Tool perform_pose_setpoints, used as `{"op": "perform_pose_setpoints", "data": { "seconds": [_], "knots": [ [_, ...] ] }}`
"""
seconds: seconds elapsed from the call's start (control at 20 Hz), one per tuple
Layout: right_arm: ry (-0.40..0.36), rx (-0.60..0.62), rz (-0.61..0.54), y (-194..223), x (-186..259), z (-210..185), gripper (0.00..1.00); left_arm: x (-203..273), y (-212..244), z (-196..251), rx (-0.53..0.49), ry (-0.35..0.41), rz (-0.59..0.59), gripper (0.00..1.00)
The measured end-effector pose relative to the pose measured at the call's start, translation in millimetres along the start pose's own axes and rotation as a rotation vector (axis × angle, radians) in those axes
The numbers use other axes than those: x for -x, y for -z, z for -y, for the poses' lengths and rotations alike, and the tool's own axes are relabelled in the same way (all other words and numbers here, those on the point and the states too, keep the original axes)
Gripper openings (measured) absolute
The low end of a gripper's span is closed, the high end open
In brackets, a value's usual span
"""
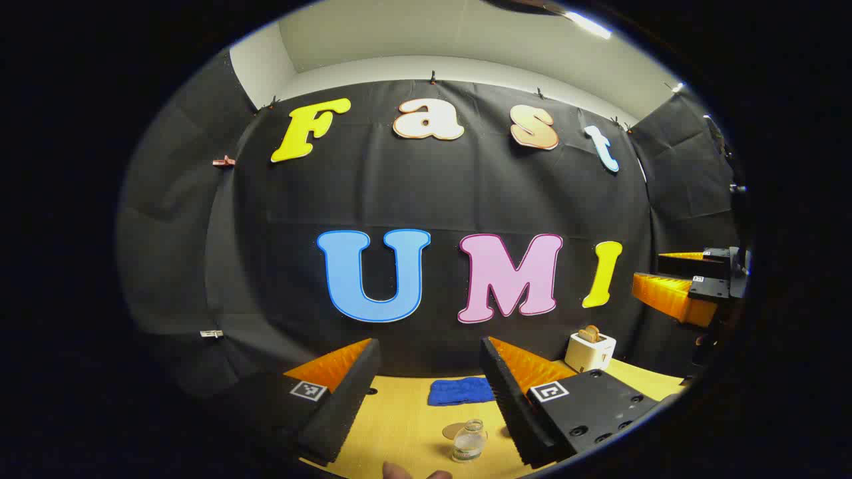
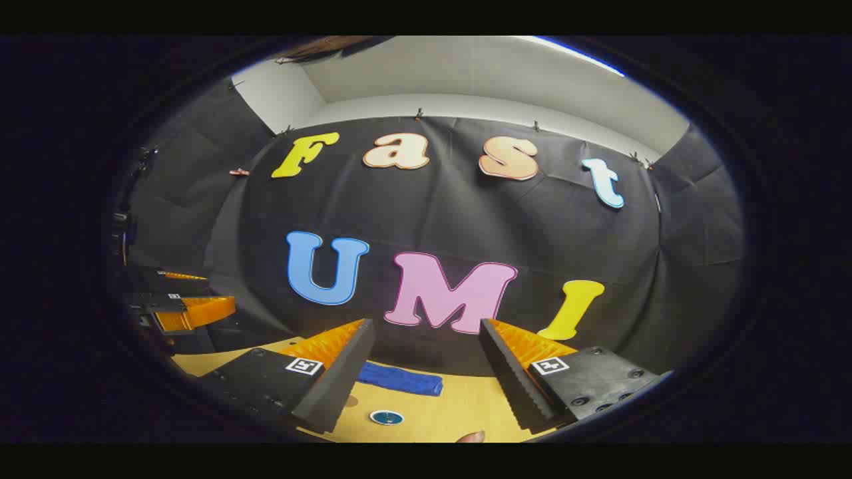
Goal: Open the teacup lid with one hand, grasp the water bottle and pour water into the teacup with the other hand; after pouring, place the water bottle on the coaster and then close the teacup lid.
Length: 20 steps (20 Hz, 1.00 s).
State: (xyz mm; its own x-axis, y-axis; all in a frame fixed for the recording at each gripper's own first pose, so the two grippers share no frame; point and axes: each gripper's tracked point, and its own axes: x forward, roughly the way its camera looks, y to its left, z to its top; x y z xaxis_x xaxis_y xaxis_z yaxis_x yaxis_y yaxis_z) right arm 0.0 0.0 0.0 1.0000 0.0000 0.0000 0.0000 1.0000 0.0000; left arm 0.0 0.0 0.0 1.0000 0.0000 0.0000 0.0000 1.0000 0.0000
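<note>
Two grippers are in my hands, and both stand with their fingers spread apart and nothing between them: my left gripper [image 1: 429, 399] at the bottom of the left gripper view, my right gripper [image 2: 426, 379] at the bottom of the right gripper view. I judge the task barely begun, since neither one holds anything. The water bottle [image 1: 469, 440] stands upright on the yellow table [image 1: 406, 426] at the lower centre of the left gripper view, just in front of a round tan disc that I take for the coaster [image 1: 454, 430], so it is untouched and not yet on the coaster. Lifting the lid, pouring, parking the bottle and closing the lid all seem left to do. I cannot make out the teacup, so I cannot tell its lid's state. A blue cloth [image 1: 460, 390] lies farther back, and a white toaster [image 1: 590, 351] sits at the lower right. In the right gripper view a small round blue-rimmed thing [image 2: 387, 417] lies at the bottom centre; it is too small to name. The table's near edge is cut off in both views.
</note>
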Motion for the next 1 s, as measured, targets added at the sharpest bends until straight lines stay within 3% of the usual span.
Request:
{"op": "perform_pose_setpoints", "data": {
  "seconds": [1.0],
  "knots": [
    [-0.016,-0.018,-0.018,17.7,-0.3,-6.8,0.96,-6.3,13.9,7.1,-0.008,0.049,-0.010,0.95]
  ]
}}
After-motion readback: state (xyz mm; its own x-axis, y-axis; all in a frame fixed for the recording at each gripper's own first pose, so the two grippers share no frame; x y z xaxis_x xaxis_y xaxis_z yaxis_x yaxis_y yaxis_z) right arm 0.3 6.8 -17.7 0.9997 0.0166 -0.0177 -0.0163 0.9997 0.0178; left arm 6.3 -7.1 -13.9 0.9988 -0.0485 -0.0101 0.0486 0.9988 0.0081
